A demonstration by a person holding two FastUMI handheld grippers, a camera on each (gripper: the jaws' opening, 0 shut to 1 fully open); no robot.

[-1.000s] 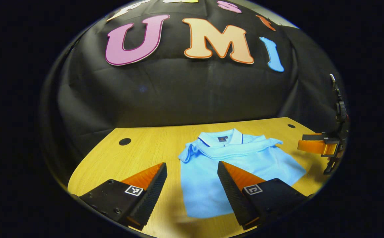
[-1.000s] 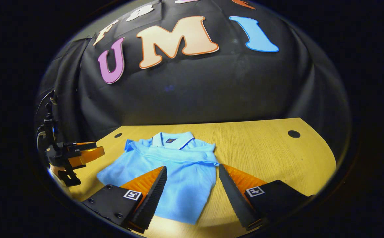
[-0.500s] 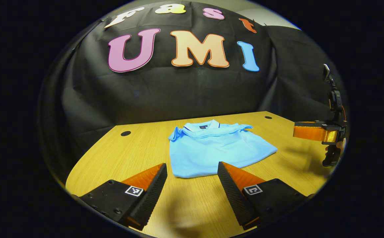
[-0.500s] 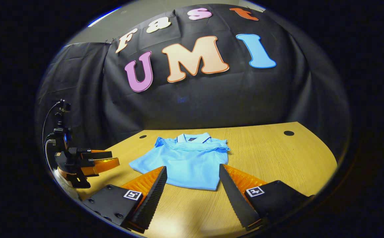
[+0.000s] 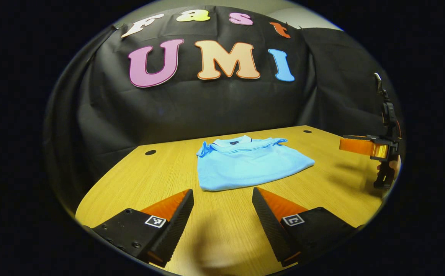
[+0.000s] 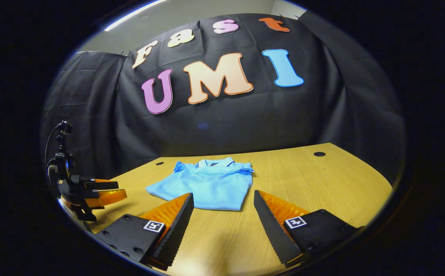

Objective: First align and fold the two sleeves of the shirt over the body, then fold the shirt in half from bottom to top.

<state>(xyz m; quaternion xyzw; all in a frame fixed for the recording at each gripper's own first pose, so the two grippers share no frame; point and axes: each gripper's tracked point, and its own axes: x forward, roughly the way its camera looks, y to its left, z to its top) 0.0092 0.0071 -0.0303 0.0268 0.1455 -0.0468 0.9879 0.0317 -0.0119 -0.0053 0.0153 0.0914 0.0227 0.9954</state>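
A light blue polo shirt [image 5: 245, 165] lies folded on the wooden table [image 5: 138, 180], collar toward the back wall. It looks like a compact rectangle, sleeves tucked over the body. My left gripper [image 5: 222, 195] hovers open in front of the shirt's near edge, nothing between its fingers. In the right gripper view the same shirt [image 6: 207, 184] sits just beyond my right gripper [image 6: 223, 197], which is open and holds nothing. The right gripper [image 5: 360, 145] appears at the far right of the left gripper view. At the far left of the right gripper view hangs the left gripper [image 6: 100, 191].
The table has round cable holes [image 5: 150, 152] [image 6: 319, 154] near its back corners. Black cloth forms the wall behind the table. Bare wood surrounds the shirt on both sides and in front.
Both grippers have pulled back toward the table's front edge, away from the shirt. The shirt now looks smaller and lies wholly beyond the fingers. Both stayed open.
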